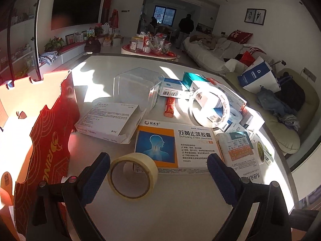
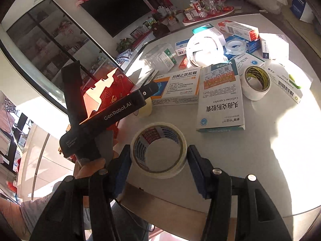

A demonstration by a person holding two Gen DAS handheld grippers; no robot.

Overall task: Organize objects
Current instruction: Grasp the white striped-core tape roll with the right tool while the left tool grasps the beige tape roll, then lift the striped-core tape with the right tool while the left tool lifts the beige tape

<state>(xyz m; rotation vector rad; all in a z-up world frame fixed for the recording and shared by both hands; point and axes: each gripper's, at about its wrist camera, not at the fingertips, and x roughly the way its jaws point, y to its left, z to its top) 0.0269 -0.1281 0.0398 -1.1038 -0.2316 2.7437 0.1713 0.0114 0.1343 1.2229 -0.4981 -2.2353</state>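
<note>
A clear packing-tape roll point(image 2: 158, 150) with a red and blue printed core sits between the fingers of my right gripper point(image 2: 158, 148). Both blue pads press its sides, so the gripper is shut on it just above the white table point(image 2: 260, 140). My left gripper point(image 1: 158, 155) stands open low over the table. A cream masking-tape roll point(image 1: 132, 176) lies between its fingers, close to the left fingertip point(image 1: 100, 166) and untouched. The right wrist view shows the left gripper's black body point(image 2: 120, 108) beside a red cardboard box point(image 2: 108, 92).
The red cardboard box point(image 1: 50, 140) stands open at the table's left. Behind the tape lie an orange-and-blue medicine box point(image 1: 176, 144), an opened white box point(image 1: 110, 120), a clear plastic container point(image 1: 136, 88), a red tube point(image 1: 169, 107) and several more boxes. Another white tape roll point(image 2: 255, 82) sits right.
</note>
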